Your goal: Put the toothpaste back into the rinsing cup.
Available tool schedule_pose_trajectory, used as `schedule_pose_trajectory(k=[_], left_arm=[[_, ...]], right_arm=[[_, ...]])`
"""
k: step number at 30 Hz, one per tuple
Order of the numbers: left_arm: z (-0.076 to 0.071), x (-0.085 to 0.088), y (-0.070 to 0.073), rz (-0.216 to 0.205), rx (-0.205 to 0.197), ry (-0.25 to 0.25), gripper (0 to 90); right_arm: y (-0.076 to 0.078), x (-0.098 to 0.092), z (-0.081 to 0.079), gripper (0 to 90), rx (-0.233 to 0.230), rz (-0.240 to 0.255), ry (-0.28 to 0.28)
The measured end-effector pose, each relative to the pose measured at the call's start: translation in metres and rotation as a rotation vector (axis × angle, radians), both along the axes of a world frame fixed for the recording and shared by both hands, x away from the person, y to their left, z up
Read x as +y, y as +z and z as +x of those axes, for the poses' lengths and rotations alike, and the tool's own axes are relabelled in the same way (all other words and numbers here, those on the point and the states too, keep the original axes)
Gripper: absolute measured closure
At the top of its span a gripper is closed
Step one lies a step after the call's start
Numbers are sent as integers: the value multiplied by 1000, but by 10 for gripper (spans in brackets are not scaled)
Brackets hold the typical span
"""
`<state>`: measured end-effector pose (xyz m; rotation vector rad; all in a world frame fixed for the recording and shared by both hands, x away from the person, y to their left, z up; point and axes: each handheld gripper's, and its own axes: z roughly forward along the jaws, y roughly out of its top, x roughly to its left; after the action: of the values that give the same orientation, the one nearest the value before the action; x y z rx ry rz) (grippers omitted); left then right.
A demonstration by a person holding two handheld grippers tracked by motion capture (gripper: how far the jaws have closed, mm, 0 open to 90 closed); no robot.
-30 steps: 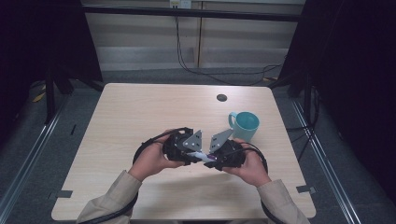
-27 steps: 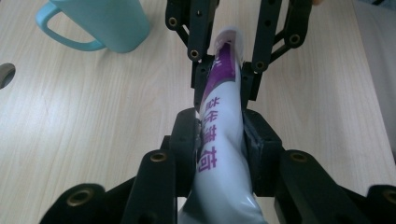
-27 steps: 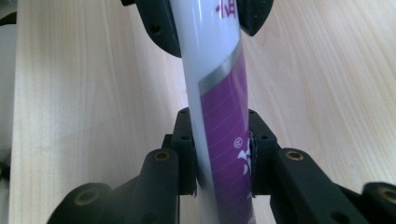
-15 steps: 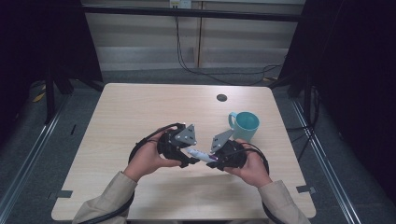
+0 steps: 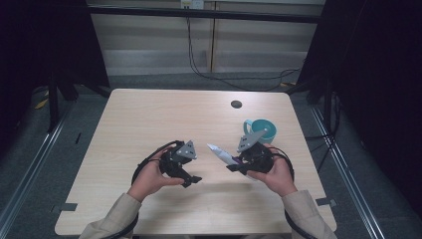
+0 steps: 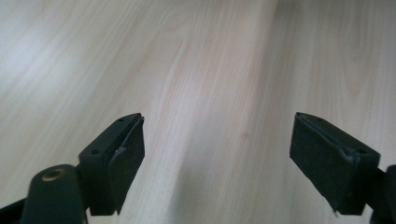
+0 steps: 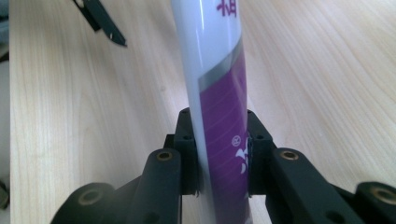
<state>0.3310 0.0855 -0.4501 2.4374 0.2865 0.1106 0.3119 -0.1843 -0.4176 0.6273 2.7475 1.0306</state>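
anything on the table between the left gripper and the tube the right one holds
Nothing: between the left gripper and the tube only bare table shows, in the high view.

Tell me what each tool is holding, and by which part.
The right tool clamps a white-and-purple tube near its purple end; the left tool holds nothing.

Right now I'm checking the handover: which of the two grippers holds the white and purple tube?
The right gripper, beside the teal cup, is shut on the tube. The left gripper stands open, with bare table between its jaws.

Dim surroundings, evenly lit table; both gripper views blur up close.
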Motion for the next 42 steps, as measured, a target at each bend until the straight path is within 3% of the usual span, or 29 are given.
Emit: schedule_pose_trajectory(k=[6,15,20,25,26,28,37,42], left_arm=[[1,9,-22,-11,40,42,155],[2,19,-36,-33,70,83,153],[2,23,-41,-47,62,91,153],[2,25,-45,-39,60,108,153],[3,27,-45,-24,49,90,153],[2,26,-47,-38,44,108,153],[1,27,-50,-23,37,97,153],[1,28,-51,-38,30,104,150]], right_arm=[[1,-6,4,727,3,63,-40],[4,-13,10,726,9,135,-84],[5,-16,12,726,2,173,-105],[6,-21,15,725,-5,217,-128],[7,-22,16,725,-12,230,-136],[8,-24,17,724,-19,239,-143],[10,-31,21,724,-29,278,-178],[11,-36,25,724,-34,307,-196]])
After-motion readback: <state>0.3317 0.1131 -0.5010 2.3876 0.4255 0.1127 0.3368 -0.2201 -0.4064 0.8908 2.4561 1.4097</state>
